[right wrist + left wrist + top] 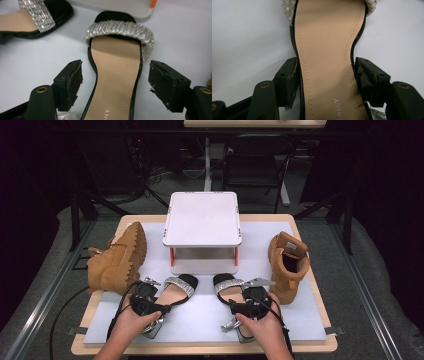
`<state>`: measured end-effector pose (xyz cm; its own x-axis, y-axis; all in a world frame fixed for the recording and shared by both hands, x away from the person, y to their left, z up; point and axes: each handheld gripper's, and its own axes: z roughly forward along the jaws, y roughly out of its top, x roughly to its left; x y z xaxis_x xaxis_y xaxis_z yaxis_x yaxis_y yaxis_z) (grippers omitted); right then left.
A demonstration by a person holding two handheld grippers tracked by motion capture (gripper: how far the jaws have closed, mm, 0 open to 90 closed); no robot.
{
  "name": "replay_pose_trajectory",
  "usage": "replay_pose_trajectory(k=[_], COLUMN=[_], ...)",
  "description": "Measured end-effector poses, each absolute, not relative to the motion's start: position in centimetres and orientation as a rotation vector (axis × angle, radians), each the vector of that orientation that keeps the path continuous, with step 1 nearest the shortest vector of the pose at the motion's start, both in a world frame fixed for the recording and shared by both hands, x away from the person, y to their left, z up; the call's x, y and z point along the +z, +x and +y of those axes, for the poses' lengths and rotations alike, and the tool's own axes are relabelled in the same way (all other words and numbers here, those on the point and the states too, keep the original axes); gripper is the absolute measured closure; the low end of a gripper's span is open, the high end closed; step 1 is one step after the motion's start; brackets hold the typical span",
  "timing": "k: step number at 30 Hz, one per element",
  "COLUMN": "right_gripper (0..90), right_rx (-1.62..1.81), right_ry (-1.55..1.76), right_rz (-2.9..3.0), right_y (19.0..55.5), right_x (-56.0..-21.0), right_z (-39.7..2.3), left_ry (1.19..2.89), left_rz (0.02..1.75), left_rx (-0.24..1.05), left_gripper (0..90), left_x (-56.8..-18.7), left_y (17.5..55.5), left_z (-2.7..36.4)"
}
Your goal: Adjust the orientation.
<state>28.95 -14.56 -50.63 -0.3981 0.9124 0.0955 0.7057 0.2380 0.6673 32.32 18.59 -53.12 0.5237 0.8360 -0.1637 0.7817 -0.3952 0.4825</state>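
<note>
White mat (200, 312), sandals (177, 290), boots (117, 260).

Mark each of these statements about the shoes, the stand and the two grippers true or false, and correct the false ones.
1. The left gripper has its jaws against both sides of the left sandal. True.
2. The right gripper is clamped tight on the right sandal. False: its jaws stand open, with gaps on both sides of the sole.
3. The left tan boot stands upright. False: it lies on its side, tread showing.
4. The white stand sits behind the two sandals. True.
5. The right tan boot is on top of the stand. False: it stands on the white mat, right of the stand.
</note>
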Motion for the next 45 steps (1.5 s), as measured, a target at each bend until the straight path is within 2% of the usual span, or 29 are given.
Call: replay_pose_trajectory(k=[15, 20, 33, 45], right_gripper=[28.6, 33.1, 34.5, 41.3], right_rx=[0.716, 0.719, 0.763, 0.783], right_ry=[1.655, 1.656, 1.662, 1.579], right_rz=[2.315, 2.304, 2.285, 2.294], right_y=[29.7, 29.7, 29.6, 29.2], right_x=[-52.7, -52.7, -52.9, -52.8], right_z=[-13.6, -13.8, -14.2, -14.7], left_ry=[2.261, 2.262, 2.255, 2.257], left_rz=[1.312, 1.313, 1.317, 1.326], left_rx=[0.147, 0.145, 0.151, 0.162], left_gripper=[38.0, 38.0, 38.1, 38.9], left_x=[-53.1, -53.1, -53.1, -53.1], left_y=[32.3, 32.3, 32.3, 32.2], left_z=[18.6, 18.6, 18.5, 18.4])
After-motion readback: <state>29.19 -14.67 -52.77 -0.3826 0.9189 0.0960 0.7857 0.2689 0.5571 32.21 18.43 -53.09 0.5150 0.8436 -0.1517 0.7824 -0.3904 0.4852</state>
